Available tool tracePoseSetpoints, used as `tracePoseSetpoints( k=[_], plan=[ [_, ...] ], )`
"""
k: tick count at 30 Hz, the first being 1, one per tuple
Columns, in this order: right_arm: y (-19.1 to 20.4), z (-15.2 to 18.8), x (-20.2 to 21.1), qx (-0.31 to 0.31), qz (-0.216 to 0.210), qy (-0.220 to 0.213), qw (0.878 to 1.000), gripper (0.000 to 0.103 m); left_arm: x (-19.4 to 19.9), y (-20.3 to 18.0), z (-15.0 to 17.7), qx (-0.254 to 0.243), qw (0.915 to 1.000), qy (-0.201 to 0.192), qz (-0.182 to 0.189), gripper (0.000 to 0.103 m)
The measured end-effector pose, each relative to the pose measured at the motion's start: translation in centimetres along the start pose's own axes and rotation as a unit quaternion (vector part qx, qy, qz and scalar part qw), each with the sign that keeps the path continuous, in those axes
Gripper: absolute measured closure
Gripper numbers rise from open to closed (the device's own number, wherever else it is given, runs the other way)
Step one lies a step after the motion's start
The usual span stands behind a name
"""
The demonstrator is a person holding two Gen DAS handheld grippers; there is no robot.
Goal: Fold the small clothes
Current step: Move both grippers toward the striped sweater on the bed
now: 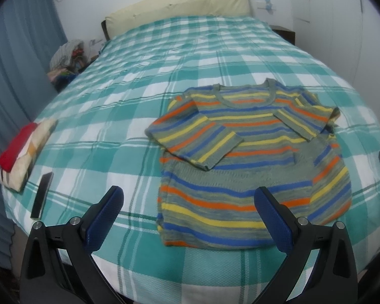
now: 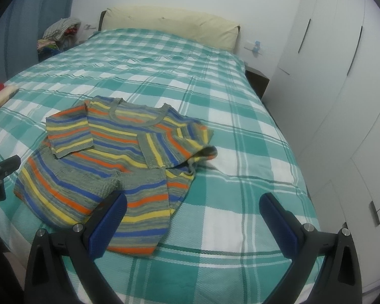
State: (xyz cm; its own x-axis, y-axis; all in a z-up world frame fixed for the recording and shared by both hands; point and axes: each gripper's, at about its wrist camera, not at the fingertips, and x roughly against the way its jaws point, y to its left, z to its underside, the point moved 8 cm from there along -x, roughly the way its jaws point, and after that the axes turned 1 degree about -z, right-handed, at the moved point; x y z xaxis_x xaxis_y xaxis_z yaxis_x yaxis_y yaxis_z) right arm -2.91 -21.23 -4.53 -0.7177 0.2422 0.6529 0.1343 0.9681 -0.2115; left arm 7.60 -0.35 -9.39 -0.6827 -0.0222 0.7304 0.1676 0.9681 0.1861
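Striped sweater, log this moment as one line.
striped sweater: flat on bed, both sleeves folded in | left gripper: open, empty | right gripper: open, empty

A home bedroom: checked bed, headboard, white wardrobe.

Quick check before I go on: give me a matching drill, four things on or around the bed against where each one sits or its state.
Things:
1. striped sweater
2. red folded cloth
3. black flat device
4. cream pillow

Places or states:
A. at the head of the bed
B. on top of a patterned folded pile at the left edge
C. near the foot of the bed, both sleeves folded across the chest
D. alone on the sheet, just right of the folded pile

Pairs: 1-C, 2-B, 3-D, 4-A
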Motion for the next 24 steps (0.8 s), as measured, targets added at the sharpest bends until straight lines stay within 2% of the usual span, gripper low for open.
tracePoseSetpoints(
  k=[12,24],
  plan=[
    [-0.21,0.16,-0.22,0.003,0.006,0.001,1.0,0.0,0.05,-1.1,0.53,-0.003,0.9991,0.007,0.042,0.0],
    [-0.36,0.27,-0.28,0.005,0.013,0.001,1.0,0.0,0.11,-0.89,0.57,0.003,0.9988,0.013,0.047,0.0]
  ],
)
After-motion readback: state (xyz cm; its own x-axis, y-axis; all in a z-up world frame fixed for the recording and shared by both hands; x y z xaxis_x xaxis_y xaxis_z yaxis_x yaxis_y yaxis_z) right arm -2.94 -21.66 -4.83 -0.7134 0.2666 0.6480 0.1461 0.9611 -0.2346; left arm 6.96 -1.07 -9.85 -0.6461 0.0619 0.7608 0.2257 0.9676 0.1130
